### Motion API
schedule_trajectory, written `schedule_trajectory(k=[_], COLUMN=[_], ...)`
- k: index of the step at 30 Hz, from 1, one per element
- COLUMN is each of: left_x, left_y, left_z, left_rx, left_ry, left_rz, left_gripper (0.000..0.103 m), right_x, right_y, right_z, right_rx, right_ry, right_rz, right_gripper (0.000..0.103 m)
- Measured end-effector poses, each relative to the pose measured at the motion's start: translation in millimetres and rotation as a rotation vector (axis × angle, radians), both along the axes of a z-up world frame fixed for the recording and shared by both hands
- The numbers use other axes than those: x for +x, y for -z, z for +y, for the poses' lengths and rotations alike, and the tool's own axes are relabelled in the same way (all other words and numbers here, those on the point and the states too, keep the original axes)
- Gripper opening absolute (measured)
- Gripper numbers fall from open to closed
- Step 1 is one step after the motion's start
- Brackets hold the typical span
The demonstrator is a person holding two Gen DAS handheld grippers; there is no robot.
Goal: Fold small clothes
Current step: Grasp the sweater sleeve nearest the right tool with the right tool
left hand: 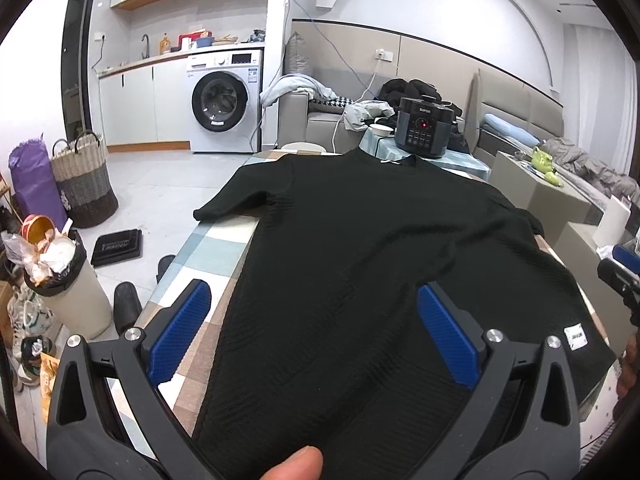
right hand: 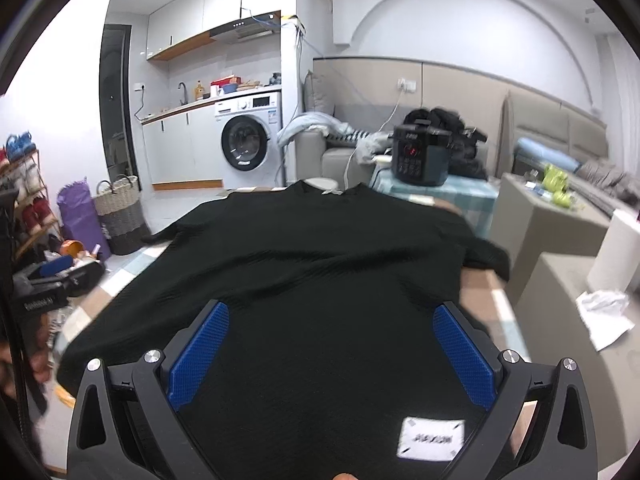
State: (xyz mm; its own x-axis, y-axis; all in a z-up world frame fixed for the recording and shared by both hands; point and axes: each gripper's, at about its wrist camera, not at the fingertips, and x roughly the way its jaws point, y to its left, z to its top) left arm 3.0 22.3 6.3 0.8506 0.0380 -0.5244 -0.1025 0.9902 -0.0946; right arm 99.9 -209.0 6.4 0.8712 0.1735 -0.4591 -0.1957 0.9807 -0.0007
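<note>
**Hem end, nothing gripped**

My black shirt (left hand: pixel 360 240) lies flat along the table (left hand: pixel 208 240), collar toward the far edge, one sleeve hanging off the left edge. My left gripper (left hand: pixel 312 328) and right gripper (right hand: pixel 330 344) both hover over the hem end, jaws spread wide — holding nothing. The risk: pinching one layer only, or dragging the knit sideways off the edge.
</note>
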Motion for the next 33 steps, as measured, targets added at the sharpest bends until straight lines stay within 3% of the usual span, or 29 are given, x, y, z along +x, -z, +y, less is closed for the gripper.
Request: schedule_trajectory(k=[3, 8, 14, 20, 23, 27, 33], left_x=[4, 17, 51, 102, 131, 166, 200], left_y=[-3, -6, -8, -9, -7, -5, 7], left_z=[4, 11, 24, 39, 42, 43, 41], left_rx=[0.001, -0.031, -0.022, -0.033, -0.032, -0.037, -0.049], left_ry=[0.001, 0.051, 0.025, 0.001, 0.009, 0.017, 0.019], left_rz=[0.0, 0.019, 0.053, 0.055, 0.063, 0.065, 0.079], left_gripper=[0.103, 0.103, 0.103, 0.102, 0.103, 0.103, 0.102], right_x=[4, 40, 89, 143, 173, 220, 259], right_y=[-3, -8, -10, -4, 3, 23, 48], right_z=[-7, -33, -70, -110, -127, -169, -227], right_rx=[0.016, 0.135, 0.204, 0.288, 0.338, 0.449, 0.606], right_ry=[0.034, 0.069, 0.211, 0.271, 0.283, 0.345, 0.453], right_rz=[-0.032, 0.088, 0.174, 0.25, 0.29, 0.384, 0.446], right_gripper=[0.103, 0.103, 0.103, 0.103, 0.099, 0.085, 0.085])
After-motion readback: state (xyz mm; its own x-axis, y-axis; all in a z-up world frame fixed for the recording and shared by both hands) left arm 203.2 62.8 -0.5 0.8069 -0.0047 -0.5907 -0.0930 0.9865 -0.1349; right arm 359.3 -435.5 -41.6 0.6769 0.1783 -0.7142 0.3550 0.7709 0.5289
